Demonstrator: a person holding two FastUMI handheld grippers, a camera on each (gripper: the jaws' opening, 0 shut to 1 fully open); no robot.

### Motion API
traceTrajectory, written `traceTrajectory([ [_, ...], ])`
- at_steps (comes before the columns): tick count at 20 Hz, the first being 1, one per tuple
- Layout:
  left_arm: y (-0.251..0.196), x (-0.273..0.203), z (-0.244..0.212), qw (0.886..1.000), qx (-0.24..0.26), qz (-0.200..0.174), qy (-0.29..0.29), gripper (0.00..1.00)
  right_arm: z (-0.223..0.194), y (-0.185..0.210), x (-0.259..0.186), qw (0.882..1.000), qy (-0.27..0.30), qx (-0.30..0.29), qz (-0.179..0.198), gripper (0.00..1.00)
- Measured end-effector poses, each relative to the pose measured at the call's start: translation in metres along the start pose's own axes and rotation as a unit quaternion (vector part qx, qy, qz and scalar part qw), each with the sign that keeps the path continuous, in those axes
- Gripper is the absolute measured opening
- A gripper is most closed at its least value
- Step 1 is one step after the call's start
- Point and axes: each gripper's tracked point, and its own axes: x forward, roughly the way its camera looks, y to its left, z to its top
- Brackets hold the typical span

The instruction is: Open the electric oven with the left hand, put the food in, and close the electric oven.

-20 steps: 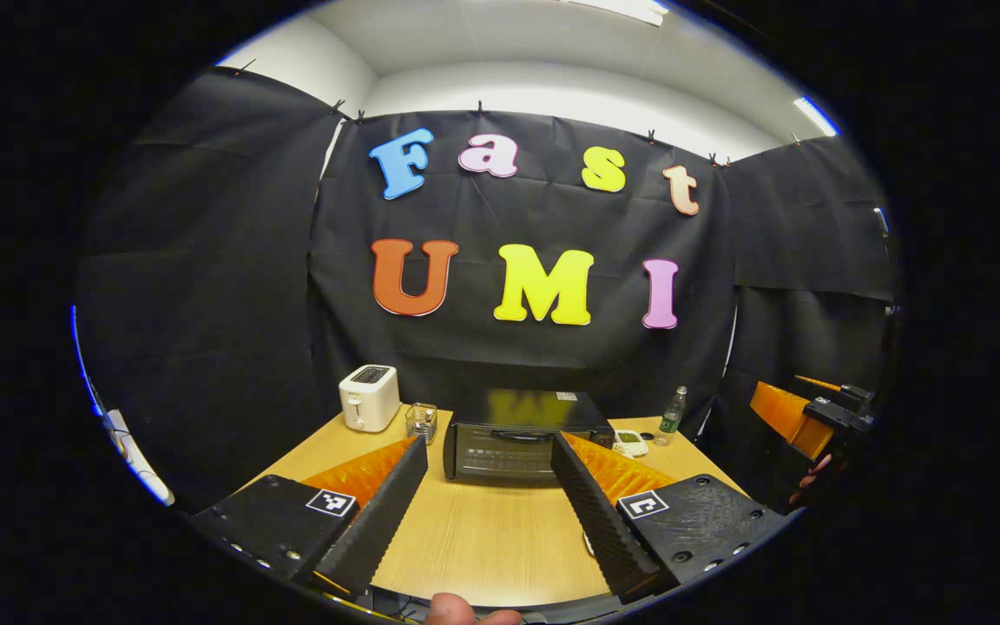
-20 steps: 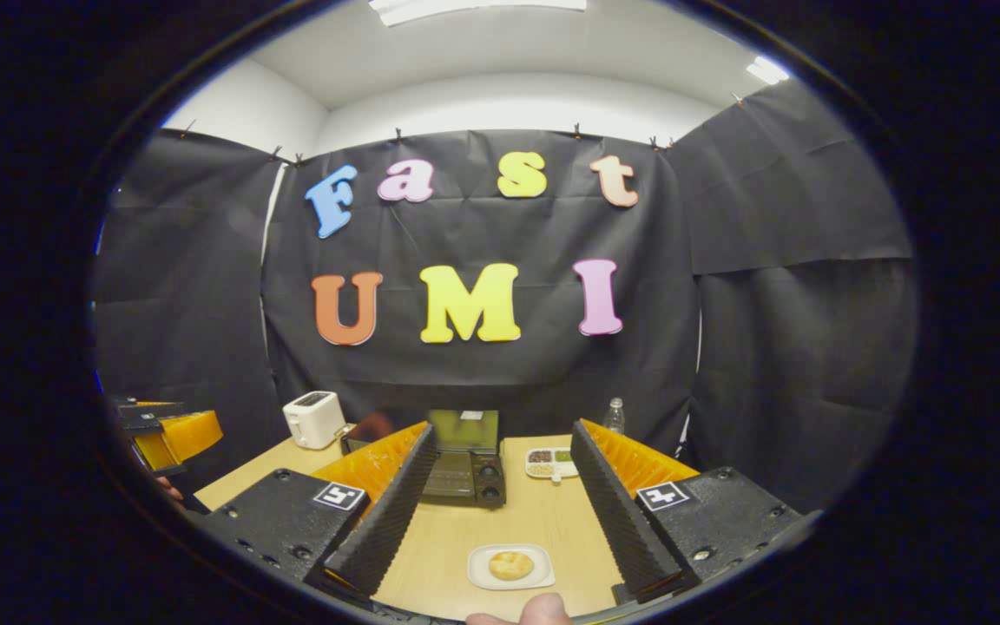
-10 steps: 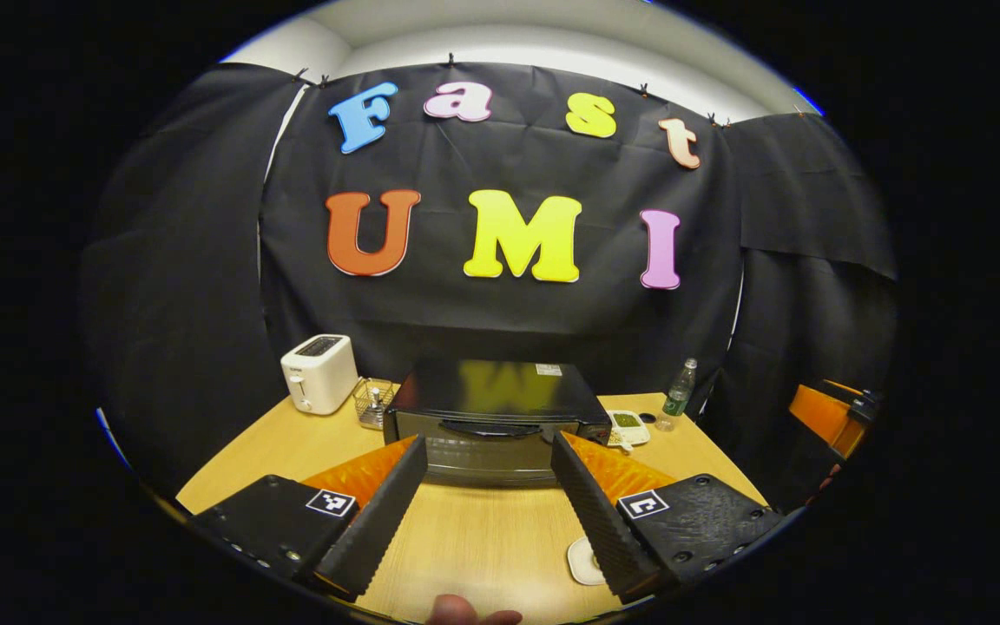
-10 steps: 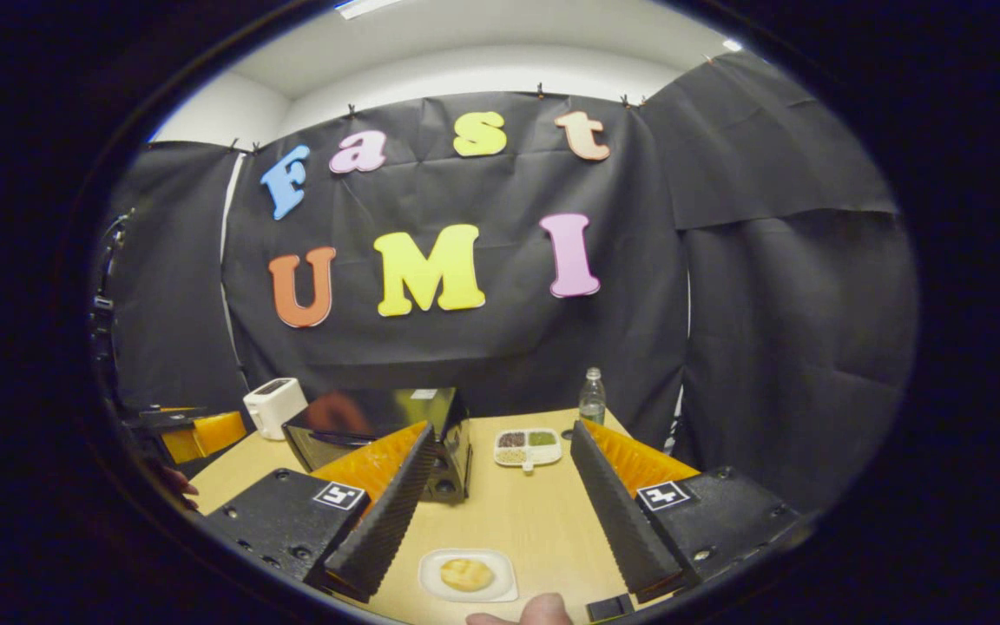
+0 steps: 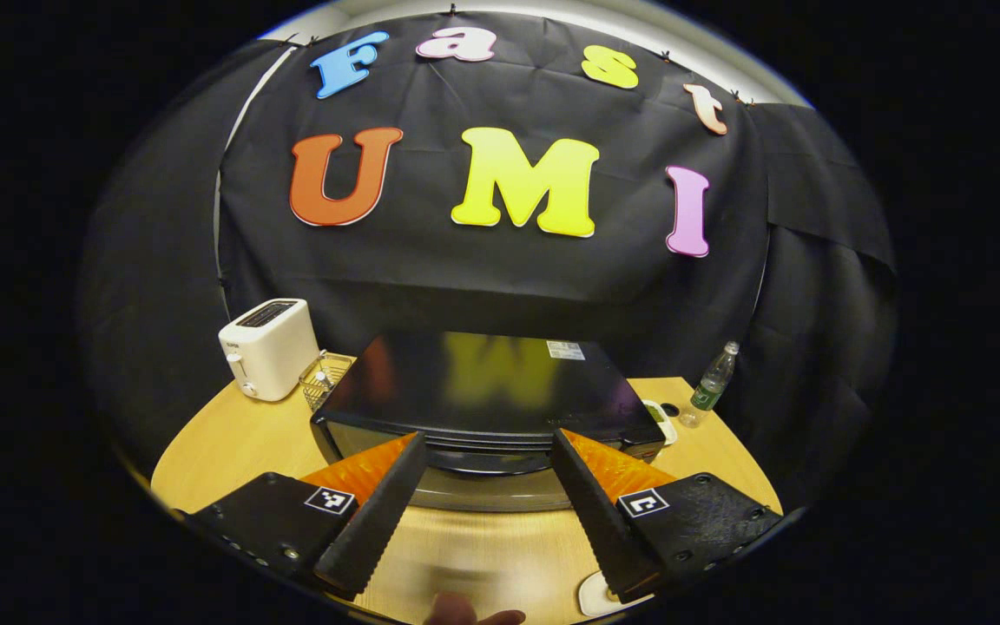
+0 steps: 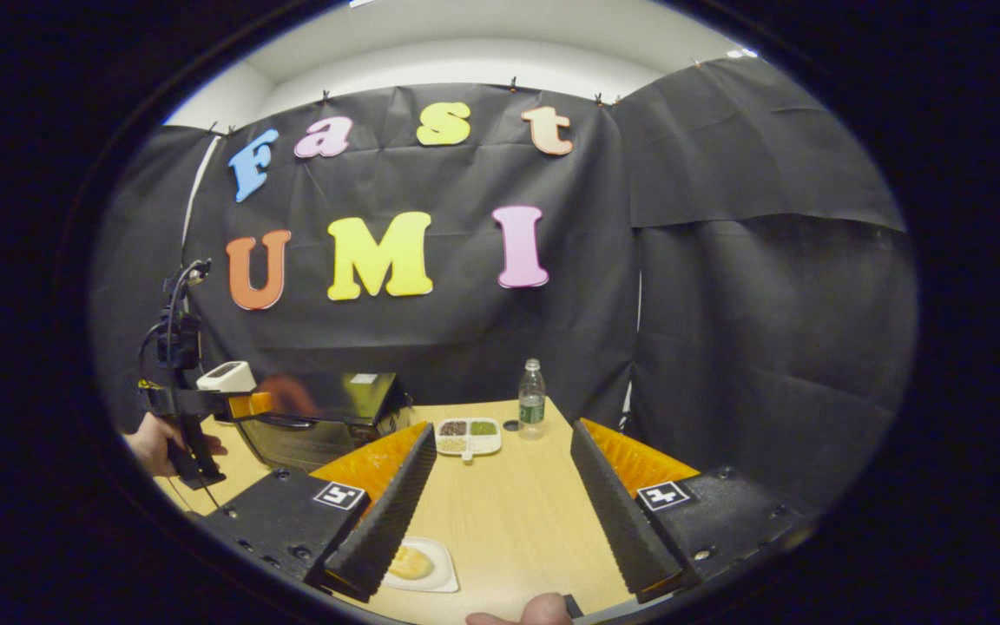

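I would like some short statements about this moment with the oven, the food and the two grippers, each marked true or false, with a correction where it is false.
1. The oven door is closed. True.
2. The left gripper is shut on the door handle. False: its fingers are spread apart, just in front of the oven.
3. The food lies on a small white plate on the table. True.
4. The right gripper holds the food. False: it is open and empty above the table.
5. A white toaster stands to the left of the oven in the left gripper view. True.
6. The water bottle lies on its side. False: it stands upright.
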Motion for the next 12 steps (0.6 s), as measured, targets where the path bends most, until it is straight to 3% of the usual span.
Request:
traceTrajectory([
  [6,0.009,0.040,-0.006,0.999,0.027,0.018,0.012,0.95,0.003,0.004,0.011,1.000,0.011,-0.015,-0.004,0.99],
  [9,0.016,0.040,-0.021,0.999,0.021,0.028,0.027,0.95,0.002,0.011,0.015,1.000,0.012,-0.015,-0.001,0.99],
  [12,0.013,0.037,-0.024,0.998,0.052,0.027,0.030,0.96,-0.004,0.019,0.017,1.000,0.019,-0.012,0.006,0.99],
])
